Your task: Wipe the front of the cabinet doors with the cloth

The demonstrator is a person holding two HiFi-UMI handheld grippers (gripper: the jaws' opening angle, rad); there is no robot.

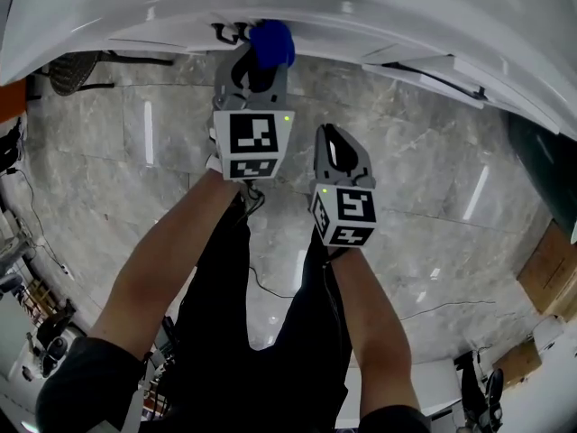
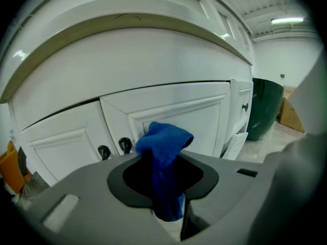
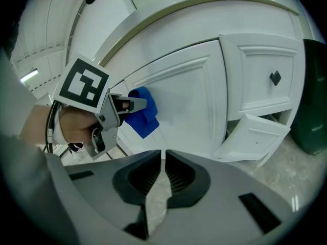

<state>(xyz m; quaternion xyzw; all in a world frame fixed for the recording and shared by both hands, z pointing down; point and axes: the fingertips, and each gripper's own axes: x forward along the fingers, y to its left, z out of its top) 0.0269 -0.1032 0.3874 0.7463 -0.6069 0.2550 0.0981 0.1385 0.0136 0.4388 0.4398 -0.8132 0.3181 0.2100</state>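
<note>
A blue cloth (image 2: pixel 163 162) bunches between the jaws of my left gripper (image 1: pixel 259 61), which is shut on it. The cloth (image 1: pixel 271 42) sits close against the white cabinet door (image 2: pixel 173 116), right of two black knobs (image 2: pixel 113 148). In the right gripper view the cloth (image 3: pixel 142 111) shows beside the door panel (image 3: pixel 179 101), held by the left gripper (image 3: pixel 122 106). My right gripper (image 1: pixel 340 156) hangs lower and to the right, away from the cabinet. Its jaws are shut with nothing between them.
A white countertop (image 1: pixel 361 7) overhangs the cabinet. A small drawer front (image 3: pixel 255 137) hangs open and tilted at the lower right. A dark green bin (image 2: pixel 263 106) stands past the cabinet's right end. Grey marble floor (image 1: pixel 135 133) and cables (image 1: pixel 433 309) lie below.
</note>
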